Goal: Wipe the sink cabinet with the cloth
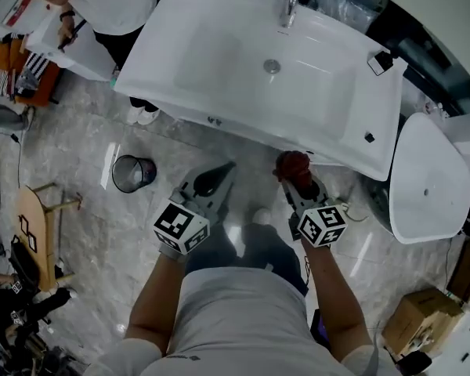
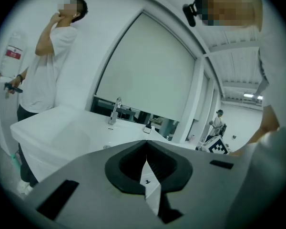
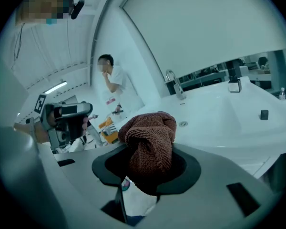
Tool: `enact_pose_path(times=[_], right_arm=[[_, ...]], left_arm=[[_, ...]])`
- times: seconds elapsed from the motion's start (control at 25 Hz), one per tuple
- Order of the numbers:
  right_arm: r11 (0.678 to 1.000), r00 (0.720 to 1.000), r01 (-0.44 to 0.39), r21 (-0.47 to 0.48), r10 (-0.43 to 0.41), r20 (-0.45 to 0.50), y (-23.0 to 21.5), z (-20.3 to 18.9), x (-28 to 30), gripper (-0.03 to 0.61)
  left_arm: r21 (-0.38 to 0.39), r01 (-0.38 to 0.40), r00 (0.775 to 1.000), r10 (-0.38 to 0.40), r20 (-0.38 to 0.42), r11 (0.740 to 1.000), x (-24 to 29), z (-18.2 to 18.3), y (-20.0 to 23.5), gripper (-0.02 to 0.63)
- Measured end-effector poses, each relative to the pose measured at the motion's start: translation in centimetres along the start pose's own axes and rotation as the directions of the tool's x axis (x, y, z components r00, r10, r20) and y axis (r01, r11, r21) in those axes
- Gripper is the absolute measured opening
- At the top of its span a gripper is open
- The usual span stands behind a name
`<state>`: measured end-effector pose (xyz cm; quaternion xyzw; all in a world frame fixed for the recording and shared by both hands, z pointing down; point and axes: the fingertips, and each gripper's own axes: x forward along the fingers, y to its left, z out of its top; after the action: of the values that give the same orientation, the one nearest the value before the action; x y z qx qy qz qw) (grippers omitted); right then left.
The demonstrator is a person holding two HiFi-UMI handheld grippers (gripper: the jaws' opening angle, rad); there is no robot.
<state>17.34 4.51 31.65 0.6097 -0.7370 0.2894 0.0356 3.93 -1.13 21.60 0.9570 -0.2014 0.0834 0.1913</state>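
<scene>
1. Clamps a bunched reddish-brown cloth (image 3: pixel 150 142) between the jaws of the right hand-held gripper (image 1: pixel 296 180).
2. Holds the left hand-held gripper (image 1: pixel 213 180) empty, jaws pinched to a thin slit.
3. Points both at the front edge of the white sink cabinet (image 1: pixel 219 61), cloth just beside it; contact impossible to tell.

Rust-brown cloth (image 3: pixel 150 142) looks like nubbly, matt knitted fabric; the white sink (image 1: pixel 219 61) is smooth and glossy, ceramic by its look; the faucet (image 1: pixel 291 2) is shiny metal; the grey stone-patterned floor (image 1: pixel 86 171) is polished, mirroring lights
</scene>
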Motion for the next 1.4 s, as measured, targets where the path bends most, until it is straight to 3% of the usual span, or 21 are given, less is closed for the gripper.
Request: enact_pose_path(times=[0.28, 0.68, 1.04, 1.4], right_arm=[[0.999, 0.989, -0.042, -0.002, 0.041, -0.145, -4.0, -7.3, 3.6, 0.152], [0.999, 0.983, 0.007, 0.033, -0.001, -0.185, -10.1, -14.2, 8.6, 0.152], [0.99, 0.995, 0.084, 0.109, -0.078, -0.062, -14.1, -14.9, 11.1, 0.152], [0.983, 0.993, 0.121, 0.135, -0.12, -0.017, -15.6, -12.5, 12.3, 0.152]], left_arm=[[-0.057, -0.161, 0.987, 0.161, 0.003, 0.985, -1.3, -5.0, 1.5, 0.011], [-0.178, -0.285, 0.955, 0.294, 0.027, 0.942, -4.2, -12.8, 2.9, 0.011], [-0.2, -0.297, 0.953, 0.303, 0.001, 0.934, -4.6, -18.7, 2.8, 0.011], [-0.217, -0.3, 0.951, 0.309, 0.005, 0.929, -5.1, -19.9, 3.2, 0.011]])
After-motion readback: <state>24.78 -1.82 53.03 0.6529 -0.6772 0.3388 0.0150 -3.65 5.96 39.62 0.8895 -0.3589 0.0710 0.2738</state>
